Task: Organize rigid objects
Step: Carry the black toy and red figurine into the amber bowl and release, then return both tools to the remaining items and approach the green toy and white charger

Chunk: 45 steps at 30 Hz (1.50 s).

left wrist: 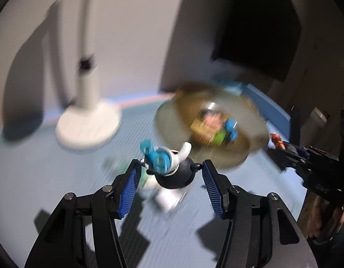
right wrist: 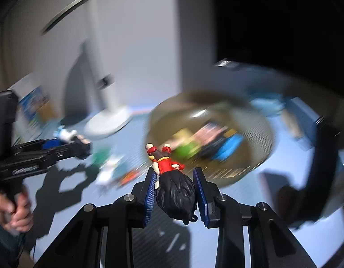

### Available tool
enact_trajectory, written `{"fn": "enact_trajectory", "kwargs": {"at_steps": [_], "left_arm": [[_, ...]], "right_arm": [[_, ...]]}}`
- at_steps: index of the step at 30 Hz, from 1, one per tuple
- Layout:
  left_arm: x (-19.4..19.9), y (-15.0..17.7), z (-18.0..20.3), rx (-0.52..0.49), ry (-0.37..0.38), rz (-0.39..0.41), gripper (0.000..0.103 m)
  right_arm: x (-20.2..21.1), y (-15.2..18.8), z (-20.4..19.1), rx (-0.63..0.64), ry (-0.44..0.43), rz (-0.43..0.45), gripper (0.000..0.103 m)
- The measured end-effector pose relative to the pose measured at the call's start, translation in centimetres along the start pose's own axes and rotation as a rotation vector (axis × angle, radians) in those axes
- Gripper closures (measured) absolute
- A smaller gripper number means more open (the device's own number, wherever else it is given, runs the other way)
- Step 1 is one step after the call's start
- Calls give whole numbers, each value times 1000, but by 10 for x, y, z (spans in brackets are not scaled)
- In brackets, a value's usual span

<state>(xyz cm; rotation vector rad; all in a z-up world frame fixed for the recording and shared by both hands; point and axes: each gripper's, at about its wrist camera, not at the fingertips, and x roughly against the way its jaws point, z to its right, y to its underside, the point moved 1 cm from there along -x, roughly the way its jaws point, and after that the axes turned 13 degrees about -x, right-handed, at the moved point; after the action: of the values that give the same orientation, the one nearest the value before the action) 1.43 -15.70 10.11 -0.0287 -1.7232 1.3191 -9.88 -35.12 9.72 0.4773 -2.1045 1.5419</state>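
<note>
My left gripper (left wrist: 170,169) is shut on a black, white and blue cartoon figure (left wrist: 172,167), held above the light blue table; it also shows in the right wrist view (right wrist: 67,135). My right gripper (right wrist: 174,176) is shut on a figure with black hair and a red outfit (right wrist: 172,178), head toward the camera; it also shows in the left wrist view (left wrist: 275,140). A round brownish bowl (left wrist: 172,116) holding several colourful toys sits ahead of both grippers, blurred, and also shows in the right wrist view (right wrist: 256,156).
A white lamp with a round base (left wrist: 87,125) stands at the back left. Small loose toys (right wrist: 111,167) lie on the table left of the bowl. A coloured box (right wrist: 33,109) stands at the far left. A dark object (right wrist: 317,167) is at the right.
</note>
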Motion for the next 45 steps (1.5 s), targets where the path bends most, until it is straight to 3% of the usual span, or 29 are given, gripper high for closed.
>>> {"fn": "enact_trajectory", "kwargs": {"at_steps": [3,5,10,15,17,19,25,30,35,37,41,45], "left_arm": [[-18,-41,20,-52,41,47,49],[-44,-60,34,-51,93,34,49],[-105,-59,55,-44,136,-70,49],[-126,-54,62,-41,152,-110,49],[-126,-56,62,-33,150,-119,45],[-115,-59,57,-11,147,-92,22],[-52,-58,21,82,114,45,17],[2,-37,-7,122,28,91,16],[36,11,-47,237,-54,84,13],[43,36,-65,295,-92,45,6],[39,86,-86,358,-127,-78,6],[32,121,-103,404,-185,-120,6]], "right_arm": [[-6,-35,21,-70,55,17,71],[-18,-48,33,-117,64,-16,71],[-62,-44,55,-158,137,-153,71],[-74,-37,63,-148,158,-172,71],[-74,-42,69,-187,137,-170,67],[-67,-46,76,-223,131,-140,51],[-37,-44,78,-265,107,-55,49],[-14,-37,51,-237,32,-25,46],[-2,-16,-6,-115,-78,-30,41],[-4,-3,-29,-53,-91,-44,41],[-23,29,-62,6,-158,-106,41],[-52,57,-77,53,-167,-157,40]]}}
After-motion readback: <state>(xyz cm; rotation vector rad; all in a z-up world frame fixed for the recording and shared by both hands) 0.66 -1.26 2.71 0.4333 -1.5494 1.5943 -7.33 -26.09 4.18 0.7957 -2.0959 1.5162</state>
